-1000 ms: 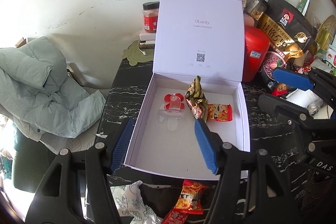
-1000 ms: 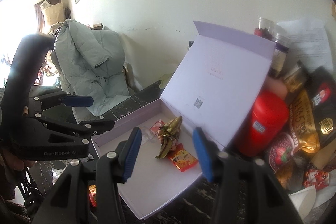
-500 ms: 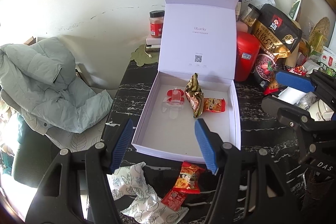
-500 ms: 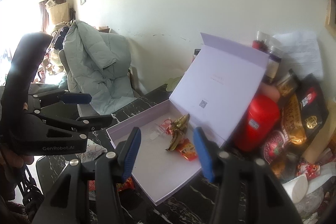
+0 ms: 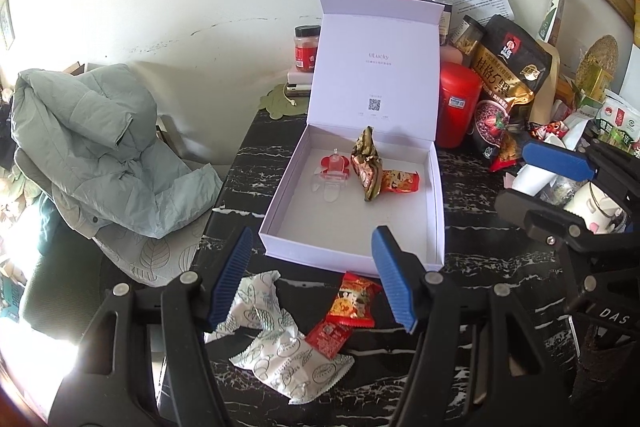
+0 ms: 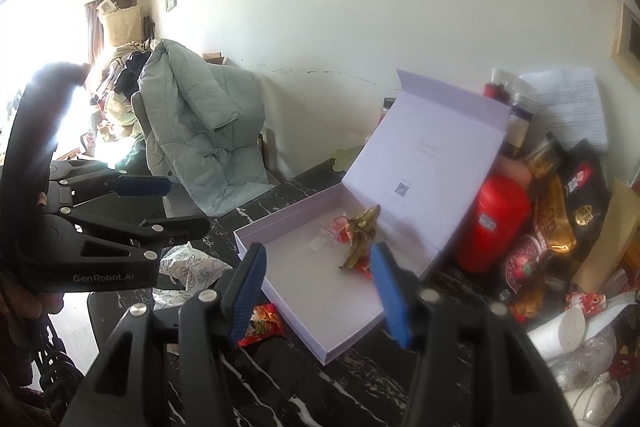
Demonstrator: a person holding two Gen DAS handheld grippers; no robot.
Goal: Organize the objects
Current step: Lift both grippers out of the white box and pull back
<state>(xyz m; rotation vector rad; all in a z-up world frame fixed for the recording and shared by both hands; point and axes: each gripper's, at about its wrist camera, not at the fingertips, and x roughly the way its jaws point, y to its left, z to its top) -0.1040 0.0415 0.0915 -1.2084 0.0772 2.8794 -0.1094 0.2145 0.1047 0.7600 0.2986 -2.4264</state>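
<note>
An open lilac box (image 5: 436, 211) (image 6: 280, 223) sits on the black marble table, lid upright. Inside lie a gold-green wrapped snack (image 5: 366, 163) (image 6: 362, 231), a red snack packet (image 5: 400, 182) and a clear packet with a red item (image 5: 333, 167). In front of the box lie two red packets (image 5: 354, 301) (image 5: 328, 341) and white patterned wrappers (image 5: 288, 359) (image 6: 184, 267). My left gripper (image 5: 310, 277) is open and empty above them. My right gripper (image 6: 316, 291) is open and empty, near the box's front edge; it also shows in the left wrist view (image 5: 532, 183).
A red canister (image 5: 458, 105) (image 6: 492, 223), snack bags (image 5: 508, 83) and jars crowd the table right of the box. A red-lidded jar (image 5: 307, 47) stands behind it. A grey-green jacket (image 5: 96, 147) (image 6: 200, 135) drapes a chair at the left. A cup (image 6: 568, 327) lies at the right.
Both grippers have pulled back and up from the box. The box looks smaller, and the loose packets and wrappers in front of it have come into view. Both stay open.
</note>
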